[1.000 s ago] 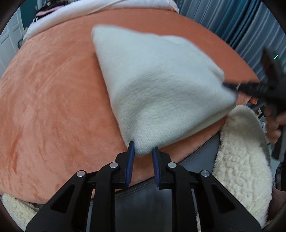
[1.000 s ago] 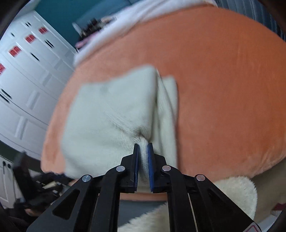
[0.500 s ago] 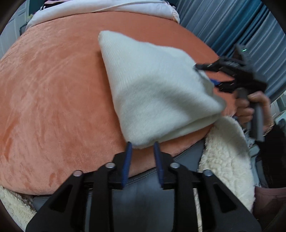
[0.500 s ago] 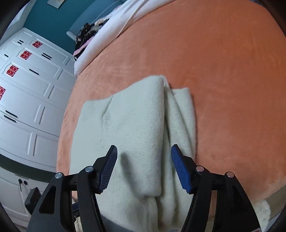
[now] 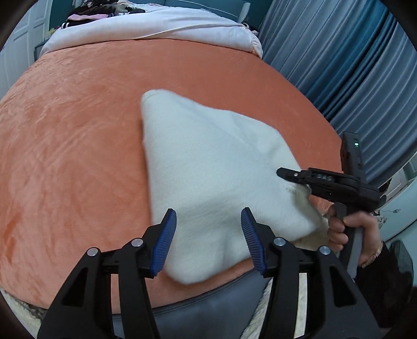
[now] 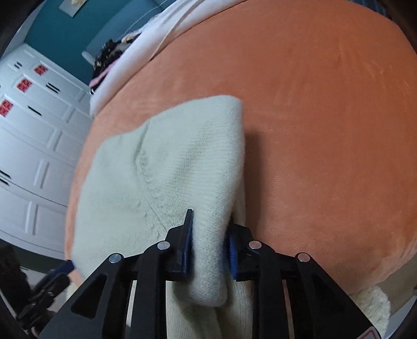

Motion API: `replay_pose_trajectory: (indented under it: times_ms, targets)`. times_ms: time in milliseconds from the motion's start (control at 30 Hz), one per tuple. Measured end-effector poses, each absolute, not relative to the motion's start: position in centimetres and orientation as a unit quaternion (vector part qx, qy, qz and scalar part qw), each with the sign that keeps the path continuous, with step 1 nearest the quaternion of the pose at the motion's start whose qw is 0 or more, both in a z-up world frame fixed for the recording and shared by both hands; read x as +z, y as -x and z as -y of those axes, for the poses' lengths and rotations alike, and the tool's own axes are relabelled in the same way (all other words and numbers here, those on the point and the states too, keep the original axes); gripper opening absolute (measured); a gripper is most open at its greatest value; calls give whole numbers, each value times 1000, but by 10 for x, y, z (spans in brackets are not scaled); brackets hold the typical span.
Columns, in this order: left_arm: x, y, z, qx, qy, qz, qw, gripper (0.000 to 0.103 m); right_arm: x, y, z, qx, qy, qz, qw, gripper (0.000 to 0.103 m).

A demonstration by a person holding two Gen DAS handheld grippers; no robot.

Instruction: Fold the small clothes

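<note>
A cream knitted garment (image 5: 213,167) lies folded on the orange bedspread (image 5: 73,146), its near corner at the bed's front edge. My left gripper (image 5: 208,234) is open, its blue pads straddling that near corner without pinching it. My right gripper (image 6: 208,242) is shut on a thick fold of the garment (image 6: 161,172) at its near right edge. In the left wrist view the right gripper (image 5: 284,173) reaches onto the garment's right side, held by a hand (image 5: 349,229).
The orange bedspread (image 6: 325,117) covers a wide bed. A white duvet (image 5: 156,23) with dark clothes lies at its far end. Blue curtains (image 5: 351,65) hang right of the bed, white cabinets (image 6: 34,146) stand left. A fluffy cream rug (image 6: 372,302) lies below the bed edge.
My left gripper has opened wide and moved forward over the garment's corner. My right gripper, open half a second ago, has closed on a fold at the garment's right edge.
</note>
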State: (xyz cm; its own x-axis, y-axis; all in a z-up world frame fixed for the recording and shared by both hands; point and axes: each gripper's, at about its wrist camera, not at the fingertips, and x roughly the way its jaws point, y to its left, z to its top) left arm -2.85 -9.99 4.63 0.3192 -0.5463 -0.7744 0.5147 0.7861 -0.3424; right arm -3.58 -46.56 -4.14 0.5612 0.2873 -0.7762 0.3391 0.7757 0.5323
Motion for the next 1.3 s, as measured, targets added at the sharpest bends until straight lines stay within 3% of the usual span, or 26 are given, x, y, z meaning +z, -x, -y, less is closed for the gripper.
replay_pose_trajectory:
  times_ms: [100,133,200,333,433,500,567,700,867,1100,1300]
  targets:
    - [57,30,120,-339,8,-465,818,54,-5,55,482,-53,-335,-416,844,27]
    - [55,31,128,-335,-5,-462,821,61,8,65,486,-55,-332,-400,852,26]
    - [45,31,140,-316,-40,-466,825,64,31,76,485,-39,-327,-383,863,19]
    - [30,34,151,-285,-94,-460,835,66,35,70,440,24,-269,-437,858,12]
    - [27,36,154,-280,-106,-461,835,71,-17,60,420,3,-208,-515,831,0]
    - [25,34,151,-277,-105,-469,832,72,-42,57,430,-4,-246,-518,819,0]
    - [24,29,147,-276,-98,-473,831,72,-27,56,441,-7,-291,-513,807,0]
    - [16,24,139,-255,-74,-494,828,79,16,55,431,-5,-249,-481,840,0]
    - [10,22,134,-242,-65,-510,823,80,-25,38,422,-32,-214,-535,817,0]
    - [27,22,125,-231,-31,-514,825,79,38,-18,391,6,-176,-485,857,5]
    - [31,17,128,-216,-41,-521,825,82,-33,-83,380,-1,-183,-559,809,0]
